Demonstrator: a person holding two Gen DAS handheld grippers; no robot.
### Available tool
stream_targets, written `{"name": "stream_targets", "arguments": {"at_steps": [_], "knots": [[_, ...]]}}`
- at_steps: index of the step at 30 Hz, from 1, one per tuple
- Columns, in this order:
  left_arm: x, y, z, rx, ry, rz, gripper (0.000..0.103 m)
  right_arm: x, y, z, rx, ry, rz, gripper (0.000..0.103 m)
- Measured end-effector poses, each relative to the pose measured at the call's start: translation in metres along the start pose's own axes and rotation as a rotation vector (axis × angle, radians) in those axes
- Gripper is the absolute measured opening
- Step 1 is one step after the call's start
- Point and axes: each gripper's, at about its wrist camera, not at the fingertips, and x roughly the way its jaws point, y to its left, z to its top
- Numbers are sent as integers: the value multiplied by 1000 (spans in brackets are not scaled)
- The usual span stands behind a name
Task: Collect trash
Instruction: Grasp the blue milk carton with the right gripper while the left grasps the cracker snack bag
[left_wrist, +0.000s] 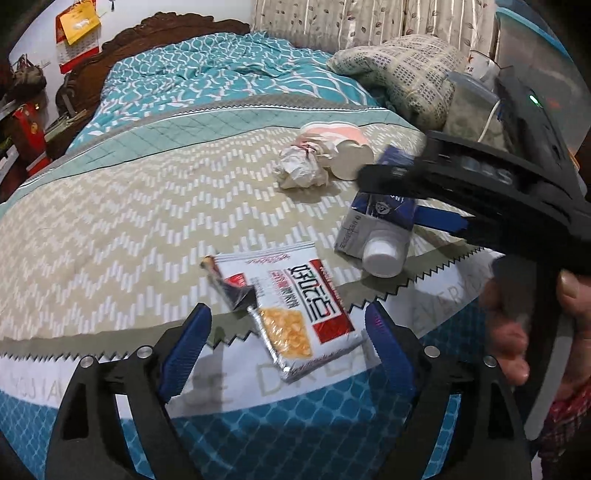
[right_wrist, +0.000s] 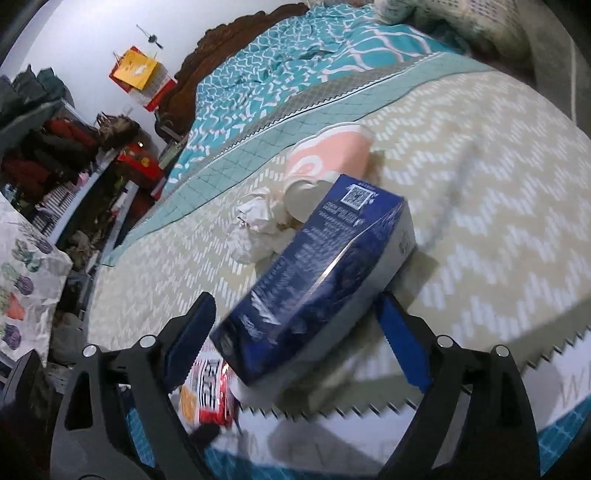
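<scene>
The bedspread (left_wrist: 443, 291) reads "EVERY" at 3 o'clock. The carton (right_wrist: 325, 280) bears a QR code. Print on the snack packet (left_wrist: 295, 306) is not legible.
</scene>
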Motion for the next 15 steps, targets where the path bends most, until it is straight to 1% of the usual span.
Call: {"name": "stream_targets", "arguments": {"at_steps": [3,5,6,7,9,10,11,12,15], "knots": [[10,-3,7,-13,12,-8,81,14,11,5,-46,11,-75,90],[15,-2,8,-28,20,-10,79,17,13,5,-74,8,-105,89],[18,-1,8,-40,31,-11,75,18,14,4,-90,9,-117,87],[19,0,9,-39,28,-5,73,15,12,4,-95,9,-114,83],[18,-1,7,-16,19,8,54,13,9,4,-91,19,-81,76],[18,-1,8,-9,17,7,49,11,7,4,-89,25,-61,71],[16,-1,6,-4,17,4,38,10,6,4,-90,26,-53,69],[15,0,5,-4,18,-4,33,7,6,3,-98,25,-45,65],[12,8,3,-17,20,-27,29,-1,7,-1,-133,17,-34,58]]}}
